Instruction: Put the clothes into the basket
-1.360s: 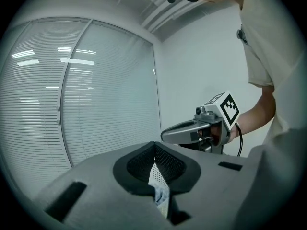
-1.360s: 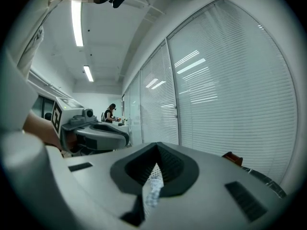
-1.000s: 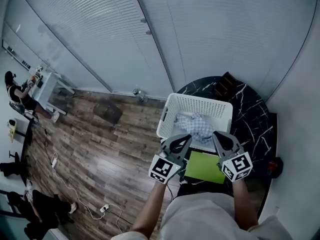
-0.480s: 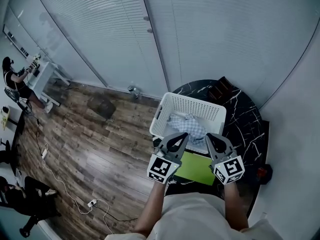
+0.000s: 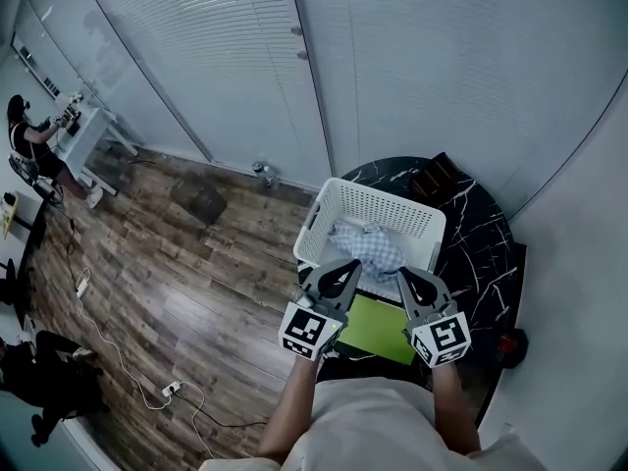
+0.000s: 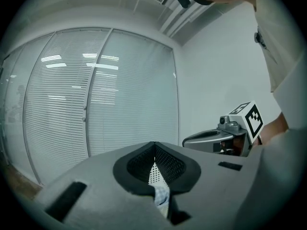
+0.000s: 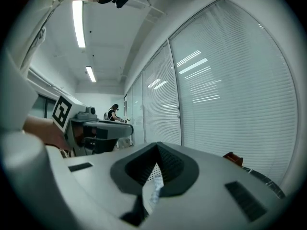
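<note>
Basket (image 5: 385, 207), white with perforated walls, stood at the left edge of the worktop (image 5: 483, 235). Clothes (image 5: 365, 248), checked blue and white, lay crumpled inside it, below the rim, with nothing draped over the wall. Whether this was one piece or several could not be told from the head view. A green sheet (image 5: 381, 328) lay at the near edge, just in front of the basket. A brown item (image 5: 433, 177) sat at the far edge. No garment was seen on the bare worktop.

Left gripper (image 5: 343, 268): jaws closed tip to tip, nothing pinched. The basket wall and a strip of fabric showed only through the slot below the tips. Right gripper (image 5: 405, 277): jaws likewise fully together, empty. Both were held roughly level, side by side and apart, over the basket's near rim.

Handling, judged:
- Fabric is light and limp, with no stiffness. It would sag from any pinch point, and a trailing end could snag on the rim.
- It is not fragile, and the woven surface should not slip in the pads.
- Best hold is a raised fold at the top of the heap, taking several layers at once, not a flat stretch.
- The jaws would have to open first.

As things lay, the task looked complete.
</note>
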A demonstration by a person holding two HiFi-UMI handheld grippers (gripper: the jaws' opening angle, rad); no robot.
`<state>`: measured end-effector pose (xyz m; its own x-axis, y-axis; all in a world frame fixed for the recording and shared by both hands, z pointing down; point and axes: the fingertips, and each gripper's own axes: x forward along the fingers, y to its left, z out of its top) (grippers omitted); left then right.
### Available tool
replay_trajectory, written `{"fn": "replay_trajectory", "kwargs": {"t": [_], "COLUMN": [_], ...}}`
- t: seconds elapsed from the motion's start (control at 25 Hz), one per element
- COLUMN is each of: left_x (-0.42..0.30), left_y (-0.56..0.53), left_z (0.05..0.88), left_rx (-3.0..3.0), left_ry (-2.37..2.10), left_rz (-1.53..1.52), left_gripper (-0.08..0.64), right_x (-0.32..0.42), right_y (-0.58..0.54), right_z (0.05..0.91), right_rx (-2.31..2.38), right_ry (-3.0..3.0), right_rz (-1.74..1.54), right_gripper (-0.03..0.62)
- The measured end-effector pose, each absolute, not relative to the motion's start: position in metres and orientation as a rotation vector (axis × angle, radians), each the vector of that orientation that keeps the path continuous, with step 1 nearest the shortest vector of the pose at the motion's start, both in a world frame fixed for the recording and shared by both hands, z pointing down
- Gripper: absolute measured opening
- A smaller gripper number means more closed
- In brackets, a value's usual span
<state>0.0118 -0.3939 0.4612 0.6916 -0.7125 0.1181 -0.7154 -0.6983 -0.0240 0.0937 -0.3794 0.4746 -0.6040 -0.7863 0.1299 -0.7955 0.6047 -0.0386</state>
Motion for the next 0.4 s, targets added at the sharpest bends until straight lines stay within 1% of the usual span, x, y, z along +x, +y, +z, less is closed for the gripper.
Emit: {"fn": "replay_trajectory", "kwargs": {"t": [0.4], "left_x": [0.000], "left_y": [-0.392], "left_z": [0.464], "left_rx": [2.850], "left_ry": [-1.236], "left_rz": [0.165], "left_gripper": [0.014], "right_x": [0.083], "right_y": [-0.376], "right_z": [0.487], "right_rx": [1.264], "right_ry": [-2.685], "right_rz": [0.177], "right_gripper": [0.021]}}
